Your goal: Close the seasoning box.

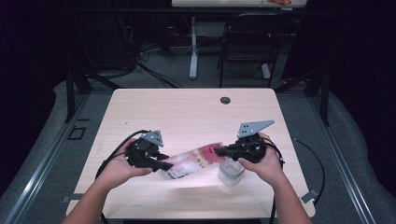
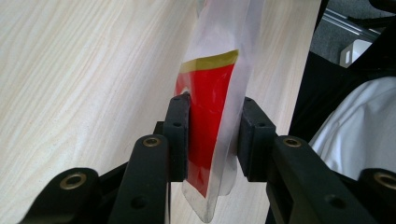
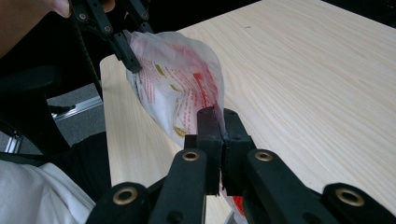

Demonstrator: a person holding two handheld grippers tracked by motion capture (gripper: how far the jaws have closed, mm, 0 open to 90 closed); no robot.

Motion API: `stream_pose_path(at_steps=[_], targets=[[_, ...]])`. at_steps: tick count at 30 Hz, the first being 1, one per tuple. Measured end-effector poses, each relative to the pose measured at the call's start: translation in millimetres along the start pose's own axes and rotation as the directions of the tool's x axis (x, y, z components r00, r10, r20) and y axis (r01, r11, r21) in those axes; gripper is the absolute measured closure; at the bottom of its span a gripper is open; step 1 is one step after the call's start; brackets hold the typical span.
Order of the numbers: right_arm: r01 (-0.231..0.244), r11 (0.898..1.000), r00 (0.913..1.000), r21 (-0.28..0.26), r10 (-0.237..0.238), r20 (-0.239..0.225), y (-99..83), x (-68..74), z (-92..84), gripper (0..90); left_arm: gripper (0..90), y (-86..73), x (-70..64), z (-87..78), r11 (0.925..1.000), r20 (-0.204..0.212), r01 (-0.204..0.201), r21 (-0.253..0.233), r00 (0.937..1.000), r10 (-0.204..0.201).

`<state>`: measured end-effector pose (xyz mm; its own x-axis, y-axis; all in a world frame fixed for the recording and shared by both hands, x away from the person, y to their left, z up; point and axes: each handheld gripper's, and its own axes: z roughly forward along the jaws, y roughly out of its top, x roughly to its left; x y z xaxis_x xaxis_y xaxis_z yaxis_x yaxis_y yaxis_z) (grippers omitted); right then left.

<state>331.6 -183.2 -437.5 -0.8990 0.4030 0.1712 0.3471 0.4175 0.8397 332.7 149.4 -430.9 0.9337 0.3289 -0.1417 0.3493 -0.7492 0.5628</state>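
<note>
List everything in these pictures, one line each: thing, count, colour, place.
Plastic bag with red printing: one, clear and red, held above the table's near edge between both tools.
Small clear container: one, transparent, on the table under the right hand.
Wooden table: one, light wood, centre.
Round cable hole: one, dark, at the table's far edge.
Chair: one, black, on the floor behind the table.
Left tool: one, black, jaws either side of the bag's end.
Right tool: one, black, shut on the bag's other end.
</note>
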Motion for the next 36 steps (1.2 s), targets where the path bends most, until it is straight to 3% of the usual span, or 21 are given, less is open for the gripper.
stream_pose_path(at_steps=[17, 25, 36], targets=[[-0.002, 1.000, 0.9995, 0.011, 0.001, 0.031, -0.7, -1.7, -6.4, 83.2, 70.3, 14.8, -2.1, -10.7, 0.9998, -0.019, -0.014, 0.011, 0.9997, 0.014], [-0.004, 1.000, 0.9991, -0.025, 0.005, 0.042, 1.2, -1.2, -15.4, 79.7, 71.0, 18.2, -3.0, -12.6, 0.9999, -0.020, -0.009, 0.015, 0.9998, 0.009], [0.001, 0.999, 0.9990, -0.037, 0.001, 0.044, 2.2, 0.5, -19.1, 86.4, 71.7, 25.2, -5.3, -17.0, 0.9995, -0.027, -0.023, 0.024, 0.9994, 0.023]])
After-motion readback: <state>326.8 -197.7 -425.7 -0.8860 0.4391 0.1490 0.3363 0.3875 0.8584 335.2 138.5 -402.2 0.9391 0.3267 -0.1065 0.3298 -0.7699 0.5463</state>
